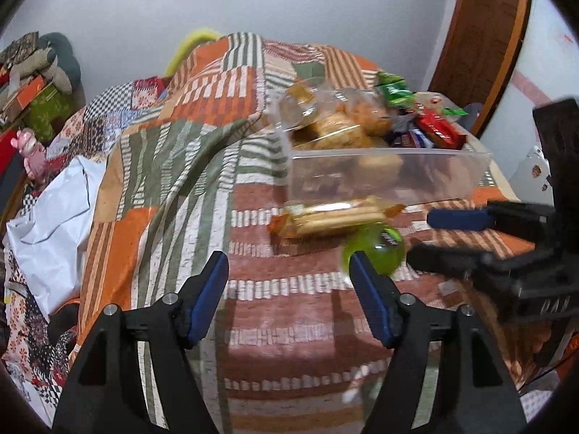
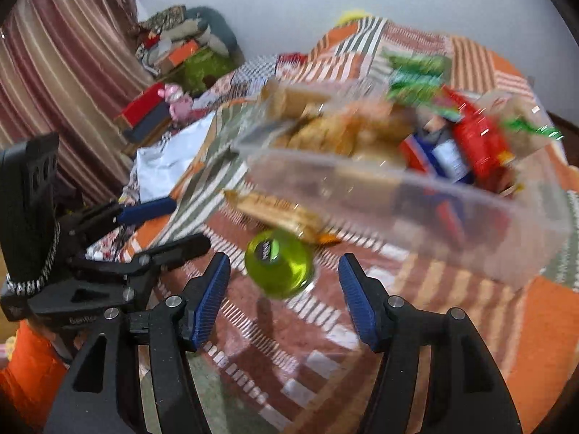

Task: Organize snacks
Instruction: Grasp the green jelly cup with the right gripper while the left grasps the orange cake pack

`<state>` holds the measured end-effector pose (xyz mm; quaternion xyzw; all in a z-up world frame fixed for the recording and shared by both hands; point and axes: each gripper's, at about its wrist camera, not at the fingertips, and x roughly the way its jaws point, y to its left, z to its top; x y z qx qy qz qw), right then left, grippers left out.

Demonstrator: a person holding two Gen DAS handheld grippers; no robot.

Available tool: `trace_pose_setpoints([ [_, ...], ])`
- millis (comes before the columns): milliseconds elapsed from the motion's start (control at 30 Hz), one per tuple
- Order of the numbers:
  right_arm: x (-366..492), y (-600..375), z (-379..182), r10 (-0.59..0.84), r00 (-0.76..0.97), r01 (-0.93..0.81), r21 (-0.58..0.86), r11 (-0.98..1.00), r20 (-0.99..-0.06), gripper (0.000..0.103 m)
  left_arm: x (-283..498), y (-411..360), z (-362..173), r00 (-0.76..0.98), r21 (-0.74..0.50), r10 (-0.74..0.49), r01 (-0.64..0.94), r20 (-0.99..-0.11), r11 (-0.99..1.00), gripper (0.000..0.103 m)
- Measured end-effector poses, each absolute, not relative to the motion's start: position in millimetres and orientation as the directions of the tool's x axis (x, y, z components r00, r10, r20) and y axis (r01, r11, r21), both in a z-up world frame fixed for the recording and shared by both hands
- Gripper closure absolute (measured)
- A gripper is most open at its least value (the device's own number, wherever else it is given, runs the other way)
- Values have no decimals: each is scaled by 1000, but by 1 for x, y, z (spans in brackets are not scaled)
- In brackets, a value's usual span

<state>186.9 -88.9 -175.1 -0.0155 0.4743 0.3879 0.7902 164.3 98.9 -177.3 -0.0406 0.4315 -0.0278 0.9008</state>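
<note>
A clear plastic bin (image 1: 383, 177) (image 2: 416, 213) on the quilted bed holds cookie packs, a red packet (image 1: 438, 128) (image 2: 477, 144) and green packets (image 1: 392, 90) (image 2: 416, 72). A clear pack of biscuits (image 1: 336, 217) (image 2: 278, 211) lies on the quilt in front of the bin. A green jelly cup (image 1: 374, 251) (image 2: 278, 267) lies just in front of it. My left gripper (image 1: 289, 271) is open and empty, left of the cup. My right gripper (image 2: 284, 278) is open with the cup just ahead between its fingers, not held. It also shows in the left wrist view (image 1: 452, 235).
The patchwork quilt (image 1: 202, 115) covers the bed. A white bag (image 1: 54, 217) (image 2: 170, 159) lies at the left edge. Boxes, toys and cushions (image 1: 32, 83) (image 2: 173, 54) pile by the wall. A curtain (image 2: 61, 72) hangs left; a wooden door frame (image 1: 481, 29) stands right.
</note>
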Motion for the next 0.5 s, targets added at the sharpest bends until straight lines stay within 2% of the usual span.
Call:
trace_pose_setpoints([
  [200, 193, -59, -188, 571, 210, -666, 311, 678, -794, 45, 173, 115, -182, 628, -149, -120, 7, -769, 989, 34],
  [267, 195, -55, -193, 567, 207, -670, 307, 676, -797, 55, 179, 113, -184, 620, -127, -109, 16, -777, 992, 34],
  [300, 196, -54, -195, 560, 217, -667, 298, 684, -800, 57, 183, 113, -186, 614, -132, -121, 28, -780, 991, 34],
  [500, 195, -75, -195, 578, 217, -654, 322, 684, -786, 59, 209, 102, -196, 573, -168, -194, 97, -796, 981, 34],
])
